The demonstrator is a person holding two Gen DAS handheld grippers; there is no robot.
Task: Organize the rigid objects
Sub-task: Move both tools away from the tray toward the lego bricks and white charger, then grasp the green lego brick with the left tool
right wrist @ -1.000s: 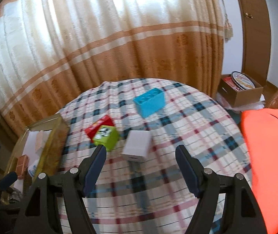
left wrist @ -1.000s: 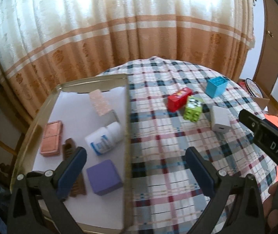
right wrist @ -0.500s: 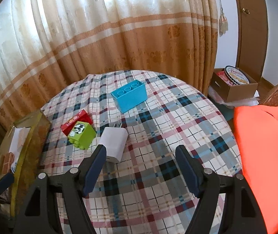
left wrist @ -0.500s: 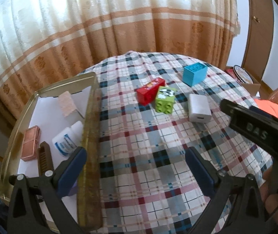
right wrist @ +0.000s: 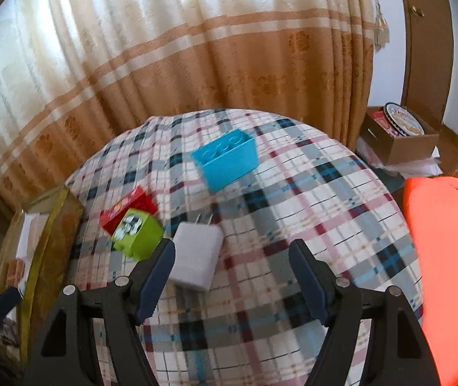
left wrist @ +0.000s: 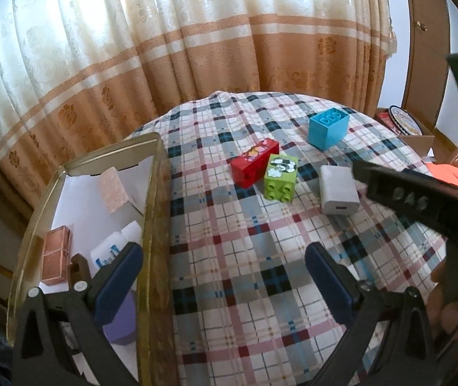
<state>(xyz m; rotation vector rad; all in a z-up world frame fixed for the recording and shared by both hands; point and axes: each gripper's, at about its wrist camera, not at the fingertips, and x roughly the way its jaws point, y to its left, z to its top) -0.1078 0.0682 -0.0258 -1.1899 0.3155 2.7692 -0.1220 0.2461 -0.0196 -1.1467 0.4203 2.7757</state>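
On the far left of the round table covered with a plaid cloth (left wrist: 229,257) sits a shallow gold-rimmed metal tray (left wrist: 151,212) lined with white paper. Inside it, seen from the left wrist camera, lie a copper-coloured flat rectangular case (left wrist: 56,255), a dark brown ridged bar (left wrist: 79,265), a white plastic bottle with a blue label (left wrist: 113,247) on its side, a pale pink textured block (left wrist: 113,189) near the tray's far end, and a purple cube (left wrist: 122,321) partly hidden behind a finger. The left gripper (left wrist: 224,281) hovers with its blue-padded jaws spread wide, one finger over the tray, the other over the cloth, nothing between them.

Further right, near the middle of the table, a red toy brick with a picture on its top (left wrist: 254,162) lies touching a lime-green toy brick with a black-and-white picture (left wrist: 280,177). Just beside the green brick is a white plastic plug-in charger (right wrist: 196,260) lying flat, its prongs pointing towards the curtain. Beyond it, well apart, stands a sky-blue toy brick with round studs (right wrist: 229,164).

The right gripper (right wrist: 232,273) hangs over the cloth with its jaws apart and empty; its left finger overlaps the charger's near corner in view, though I cannot tell whether it touches. An orange fabric (right wrist: 447,257) lies at the far right.
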